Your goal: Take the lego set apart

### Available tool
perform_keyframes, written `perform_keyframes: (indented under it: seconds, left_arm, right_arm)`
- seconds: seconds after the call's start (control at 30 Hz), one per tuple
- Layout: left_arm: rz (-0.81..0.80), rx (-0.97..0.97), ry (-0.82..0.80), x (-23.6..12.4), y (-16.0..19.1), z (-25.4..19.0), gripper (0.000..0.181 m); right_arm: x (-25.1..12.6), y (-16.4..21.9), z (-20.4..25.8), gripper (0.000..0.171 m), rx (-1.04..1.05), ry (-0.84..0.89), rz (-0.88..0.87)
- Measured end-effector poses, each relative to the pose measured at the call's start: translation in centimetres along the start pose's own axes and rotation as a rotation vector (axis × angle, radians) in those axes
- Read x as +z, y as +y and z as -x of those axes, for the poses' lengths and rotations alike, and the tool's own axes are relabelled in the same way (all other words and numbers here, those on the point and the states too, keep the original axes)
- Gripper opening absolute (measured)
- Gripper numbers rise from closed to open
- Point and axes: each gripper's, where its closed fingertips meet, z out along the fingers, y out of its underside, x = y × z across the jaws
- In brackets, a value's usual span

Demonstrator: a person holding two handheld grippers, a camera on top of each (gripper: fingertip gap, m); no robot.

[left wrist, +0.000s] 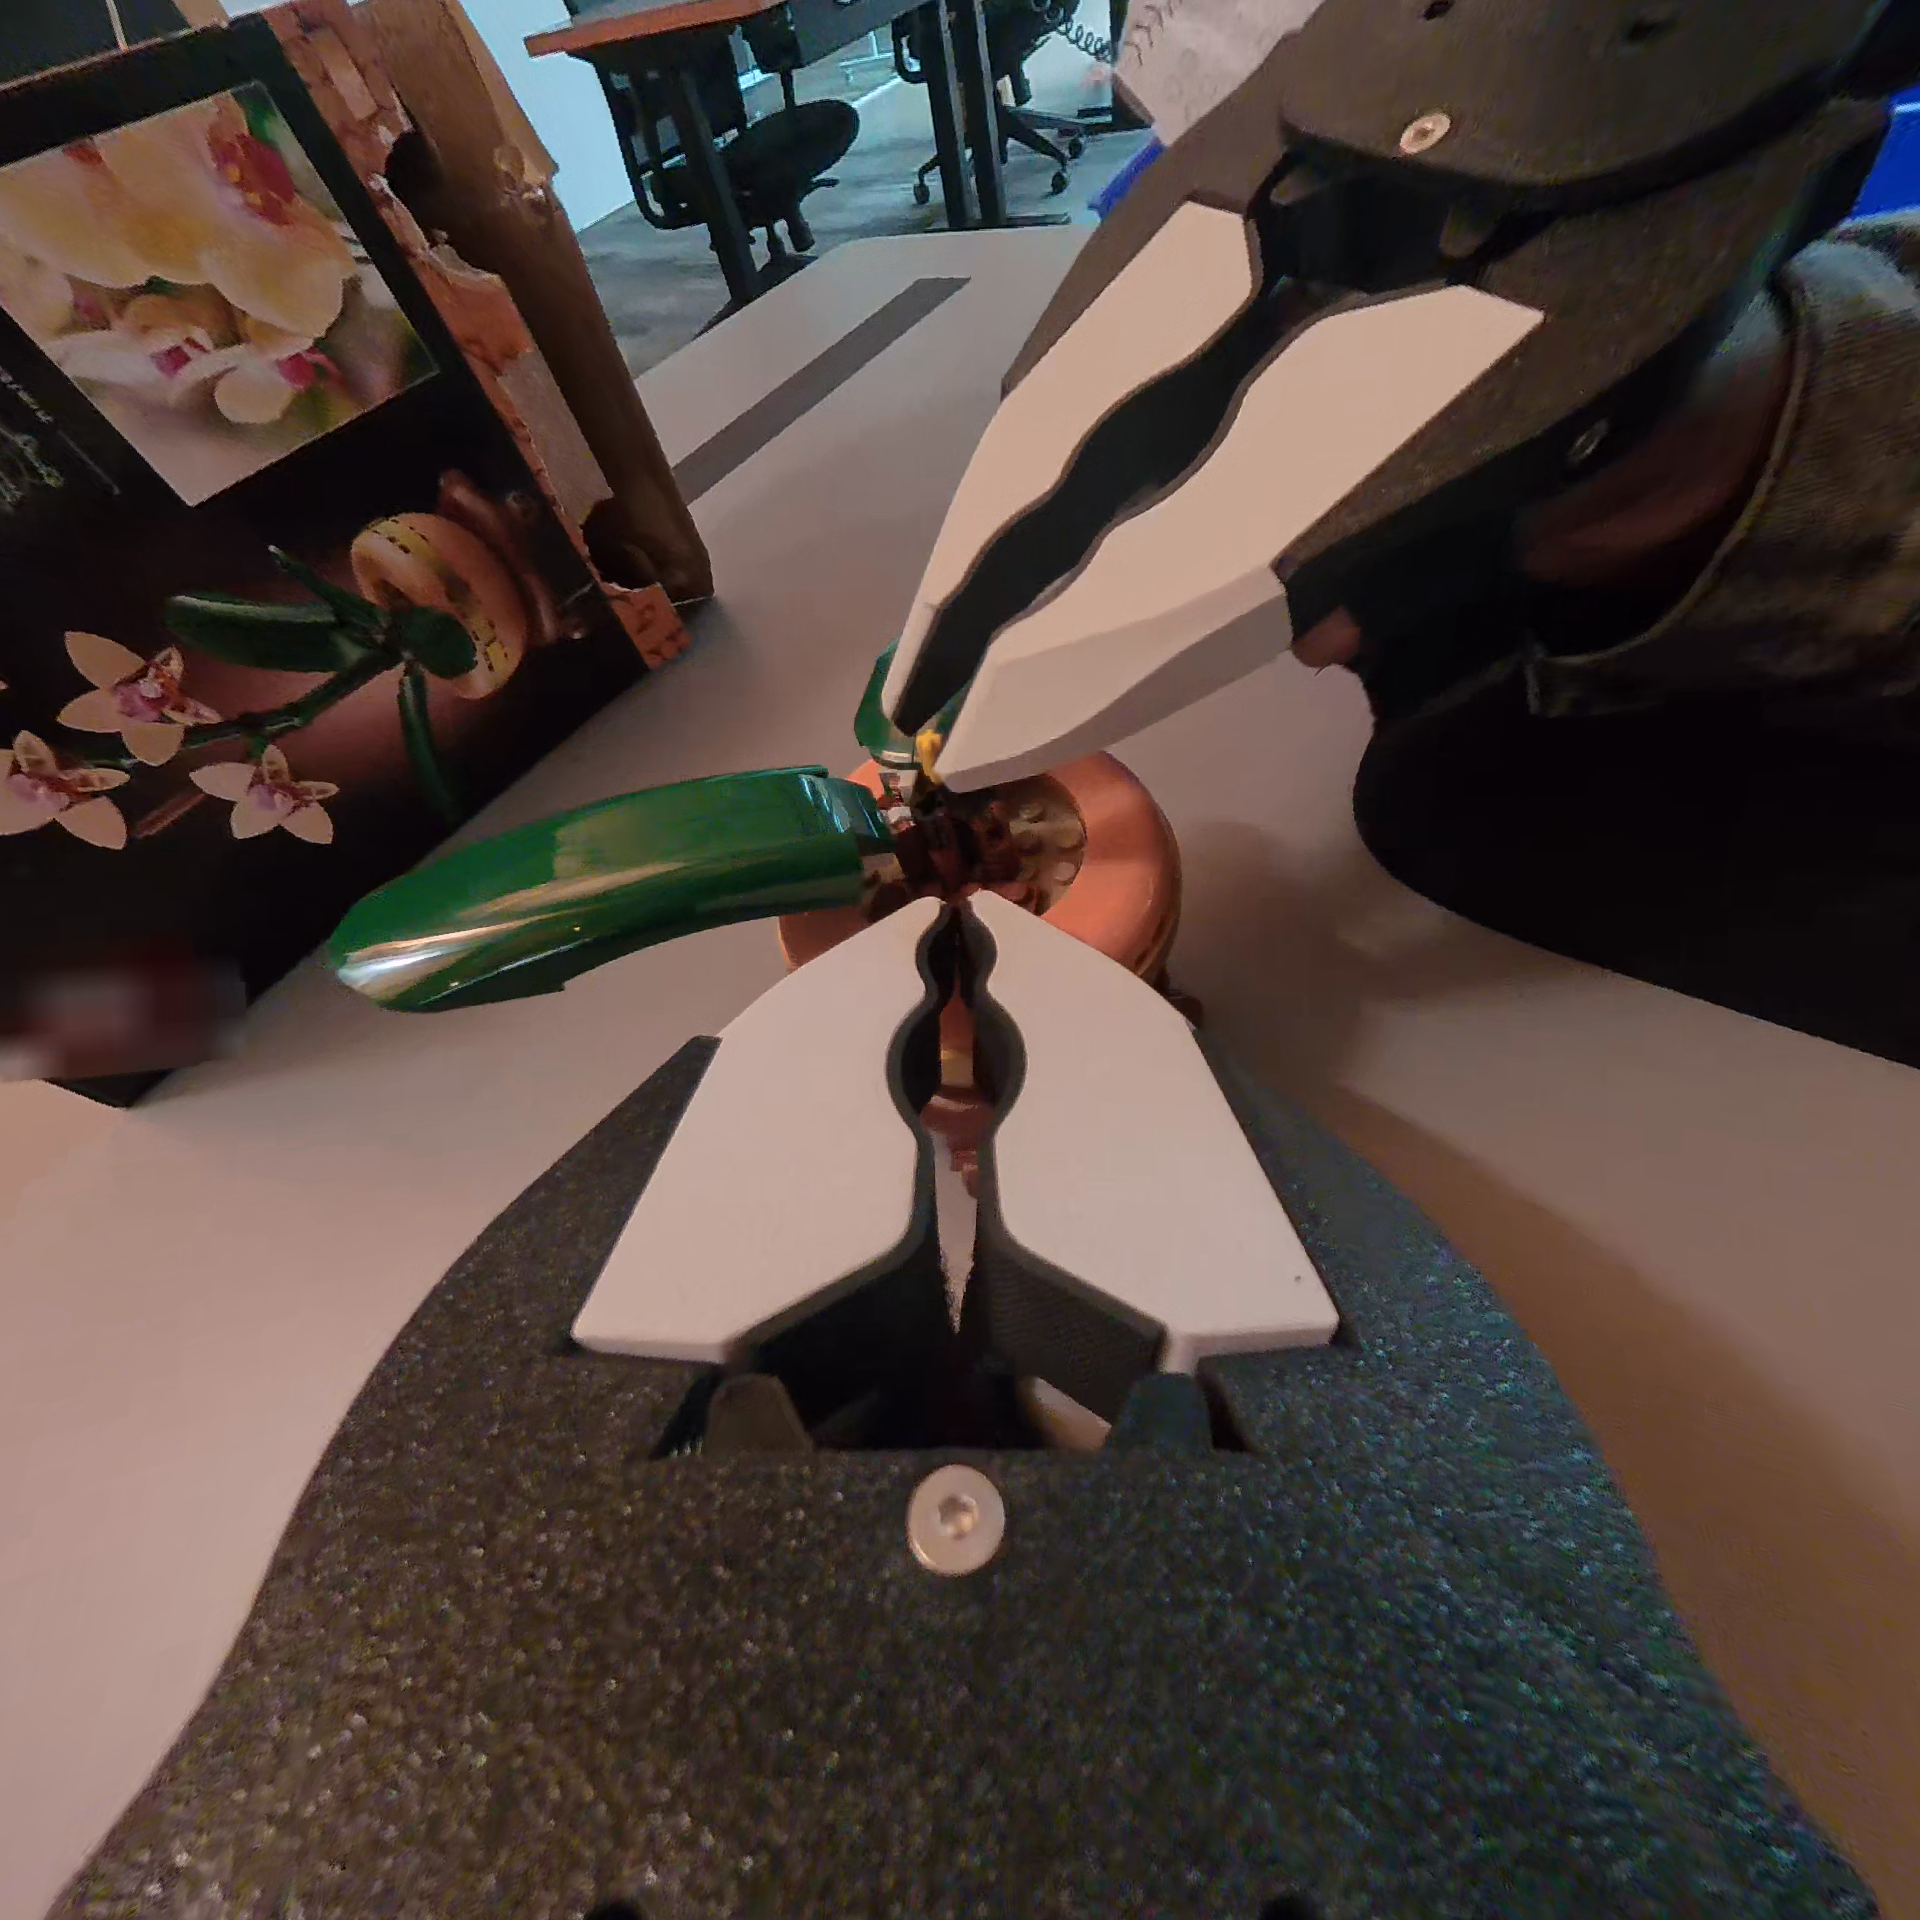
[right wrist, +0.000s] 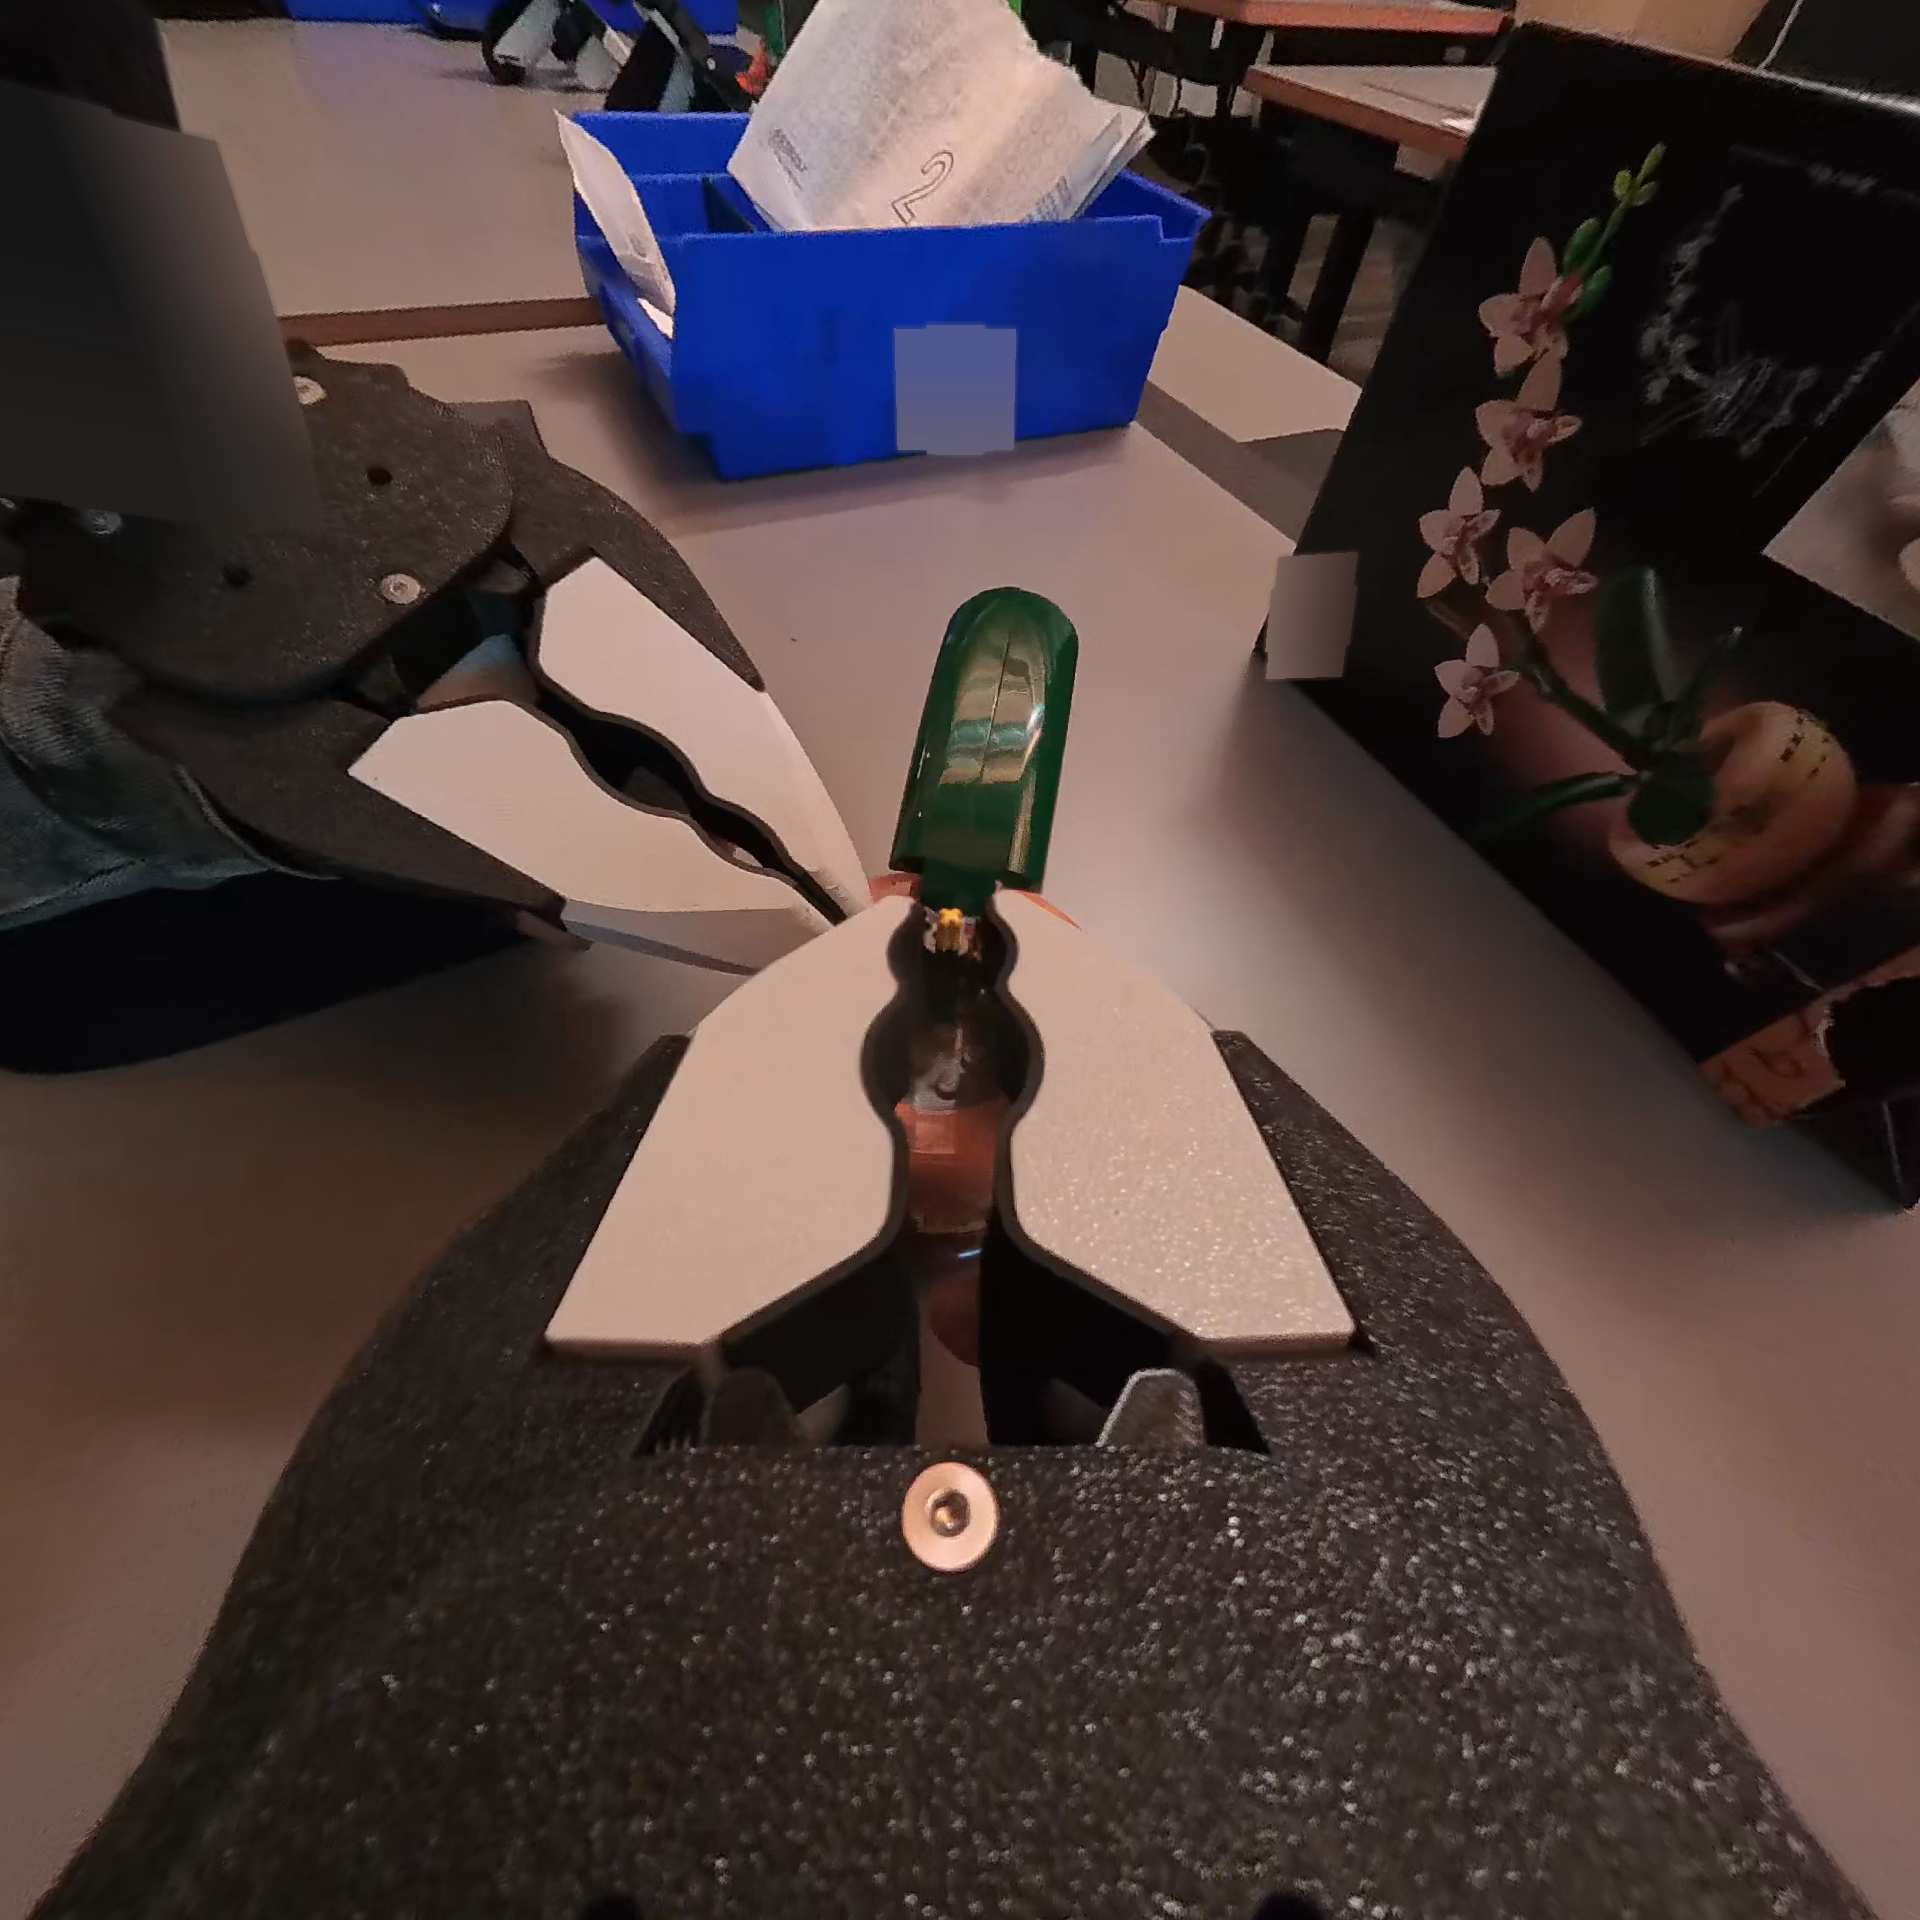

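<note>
Both claws meet over one small plant model on a pale grey table (right wrist: 1195, 623). Seen from the left claw's (left wrist: 954, 914) camera, its two pale fingers are almost pressed together, their tips at the dark studded top of a copper-coloured pot (left wrist: 1122, 831); whether they pinch anything there cannot be told. To the left of the pot, one long glossy green leaf (left wrist: 623, 883) reaches out flat above the table, its free end close to a picture box (left wrist: 312, 436) showing orchids, which stands upright near the table's left side. From the upper right, the right claw (left wrist: 930, 764) slants down, its tips nearly closed on a second, smaller green piece (left wrist: 878, 707) beside a tiny yellow part.

From the right claw's camera, the left claw (right wrist: 847, 904) comes in from the left. Bare table lies beyond the leaf, up to a blue bin (right wrist: 935, 312) holding paper bags (right wrist: 935, 114) near the far edge. The box stands at right.
</note>
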Motion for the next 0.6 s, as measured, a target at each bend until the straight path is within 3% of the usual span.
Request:
perform_keyframes:
  seconds: [0.6]
  left_arm:
    - [0.152, 0.008, 0.031, 0.31, 0.23, 0.23, 0.0]
  right_arm:
    - [0.1, 0.08, 0.04, 0.003, 0.001, -0.004, -0.033]
